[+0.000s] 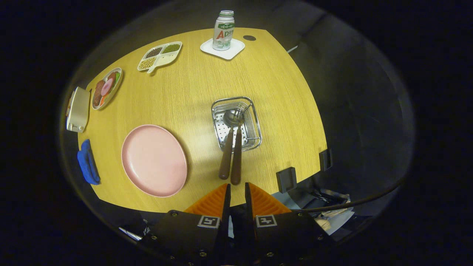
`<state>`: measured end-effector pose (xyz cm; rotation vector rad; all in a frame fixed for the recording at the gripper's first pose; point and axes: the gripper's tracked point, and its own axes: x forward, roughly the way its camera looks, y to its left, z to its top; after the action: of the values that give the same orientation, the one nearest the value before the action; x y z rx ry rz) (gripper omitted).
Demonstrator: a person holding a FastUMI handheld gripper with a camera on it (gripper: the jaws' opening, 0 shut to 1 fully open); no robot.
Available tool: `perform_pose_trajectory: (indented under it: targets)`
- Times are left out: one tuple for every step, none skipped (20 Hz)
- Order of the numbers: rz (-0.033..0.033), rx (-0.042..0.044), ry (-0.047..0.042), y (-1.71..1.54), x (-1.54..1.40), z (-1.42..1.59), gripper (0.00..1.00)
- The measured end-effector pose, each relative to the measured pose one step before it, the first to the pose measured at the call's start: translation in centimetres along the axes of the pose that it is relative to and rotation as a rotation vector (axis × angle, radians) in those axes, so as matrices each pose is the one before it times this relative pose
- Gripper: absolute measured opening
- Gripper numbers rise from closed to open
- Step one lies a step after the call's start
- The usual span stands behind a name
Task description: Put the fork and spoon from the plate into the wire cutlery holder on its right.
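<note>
The wire cutlery holder (237,123) stands on the wooden table just ahead of my fingers. A spoon (226,151) and a fork (237,157), both with brown handles, lean in it side by side, heads inside the basket and handles sticking out toward me. The pink plate (153,159) lies bare to the holder's left. My gripper (237,189) hovers above the table's near edge, just short of the handle ends. Its fingers stand a narrow gap apart with nothing between them.
A bottle (224,29) on a white coaster (223,48) stands at the far edge. A divided dish of beans (160,56), a plate of food (106,88), a cream box (78,109) and a blue cloth (88,162) line the left side. Two dark clamps (286,179) grip the near right edge.
</note>
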<state>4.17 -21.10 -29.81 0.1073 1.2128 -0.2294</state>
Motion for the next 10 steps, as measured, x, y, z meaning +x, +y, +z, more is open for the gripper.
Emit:
perform_pose_trajectory:
  targets:
    - [0.00155, 0.00285, -0.01422, 0.025, -0.368, 0.158, 0.21]
    - [-0.00226, 0.00436, -0.0134, -0.081, -0.401, 0.095, 0.21]
    - [-0.0043, 0.00324, -0.01373, 0.026, -0.391, 0.065, 0.21]
    - [-0.00169, 0.00476, -0.01572, -0.013, -0.508, 0.182, 0.21]
    - [-0.00013, 0.00402, -0.0161, 0.089, -0.374, 0.171, 0.21]
    - [0.0034, 0.00318, -0.01843, 0.184, -0.487, 0.187, 0.21]
    - [-0.00138, 0.00102, -0.02207, 0.129, -0.479, 0.375, 0.21]
    - [-0.0006, -0.00176, -0.03229, 0.204, -0.563, 0.491, 0.21]
    - [0.00061, -0.00411, -0.0415, 0.383, -0.518, 0.583, 0.21]
    - [0.00225, -0.00632, -0.03709, 0.327, -0.436, 0.54, 0.21]
